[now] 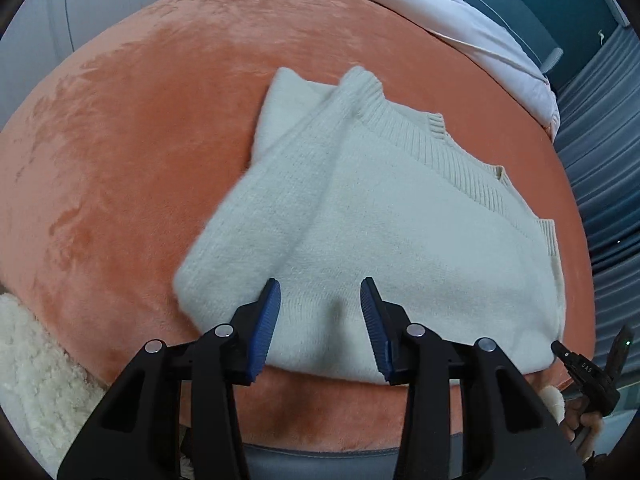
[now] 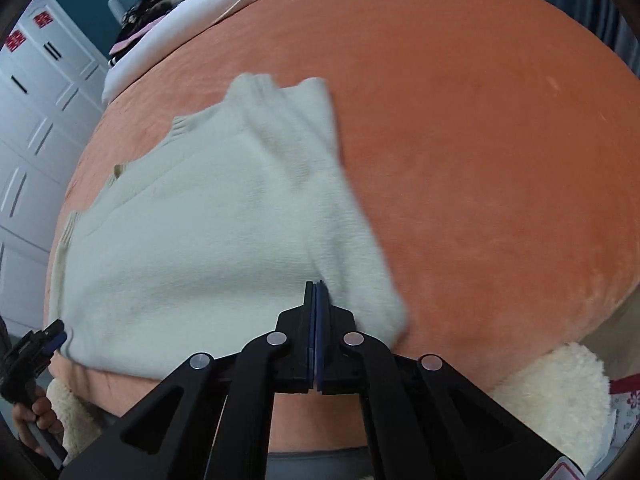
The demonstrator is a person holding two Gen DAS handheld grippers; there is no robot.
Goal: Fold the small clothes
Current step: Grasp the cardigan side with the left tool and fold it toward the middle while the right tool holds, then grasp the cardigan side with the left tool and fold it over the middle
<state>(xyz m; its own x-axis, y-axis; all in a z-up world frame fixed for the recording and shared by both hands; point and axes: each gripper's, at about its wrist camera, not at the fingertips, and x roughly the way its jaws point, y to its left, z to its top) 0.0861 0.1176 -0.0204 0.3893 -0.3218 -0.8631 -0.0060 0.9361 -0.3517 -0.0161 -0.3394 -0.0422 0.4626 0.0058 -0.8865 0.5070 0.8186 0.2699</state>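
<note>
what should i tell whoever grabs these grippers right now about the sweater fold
Left gripper: open, over the near hem of the white sweater, holding nothing.
Right gripper: shut, at the sweater's near edge; whether it pinches knit I cannot tell.
Sweater lies on the orange blanket, one sleeve folded in over the body.
Left: the remaining folds; the other side is not clearly tucked.

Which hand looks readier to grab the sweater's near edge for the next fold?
Left, probably. The left tool hangs open over the white sweater near its edge, ready to close. The right tool is shut, with no knit visibly pinched, so it must open first.
</note>
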